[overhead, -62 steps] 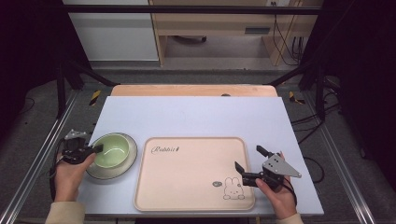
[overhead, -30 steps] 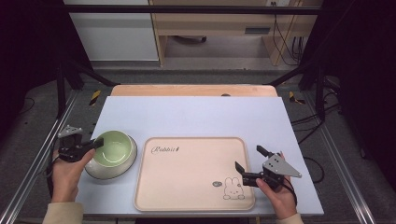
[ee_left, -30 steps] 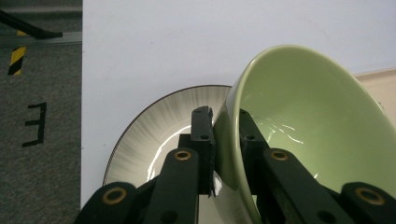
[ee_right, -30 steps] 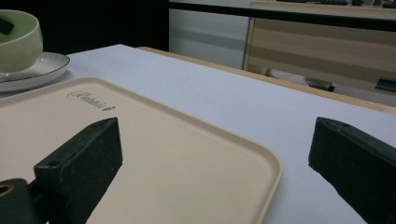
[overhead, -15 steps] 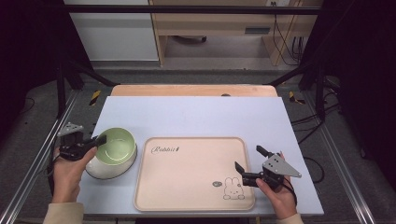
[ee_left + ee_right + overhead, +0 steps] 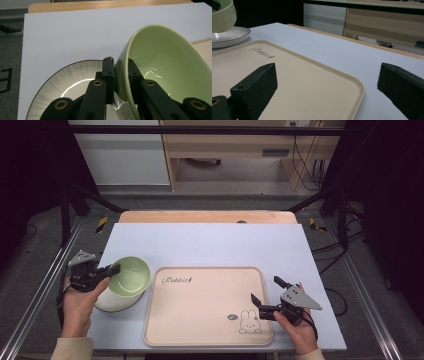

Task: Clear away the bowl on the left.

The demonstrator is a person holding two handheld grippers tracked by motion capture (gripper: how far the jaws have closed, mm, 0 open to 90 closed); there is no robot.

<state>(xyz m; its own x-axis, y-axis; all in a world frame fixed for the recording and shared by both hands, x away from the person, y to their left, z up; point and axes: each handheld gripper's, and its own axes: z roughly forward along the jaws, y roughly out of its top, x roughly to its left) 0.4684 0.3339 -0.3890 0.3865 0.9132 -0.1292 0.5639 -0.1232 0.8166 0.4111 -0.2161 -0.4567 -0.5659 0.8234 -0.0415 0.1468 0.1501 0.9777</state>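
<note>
A beige tray (image 6: 200, 320) lay flat on the white table top (image 6: 210, 245), near its front edge. The tray had the word "Rabbit" (image 6: 177, 280) written near its far left corner and a small rabbit drawing (image 6: 248, 321) near its front right corner. Behind the white top, a strip of a wooden board (image 6: 205, 216) was visible. Farther back stood a wooden shelf unit (image 6: 235, 150) and a white cabinet (image 6: 125, 155), and cables (image 6: 305, 165) hung beside the shelf. The floor (image 6: 30, 270) was grey.

The left tongs (image 6: 114, 268), clamped on the rim of the green bowl (image 6: 129, 276), have lifted it off the striped plate (image 6: 111, 301) and shifted it toward the tray (image 6: 207, 306), tilted above the plate.
</note>
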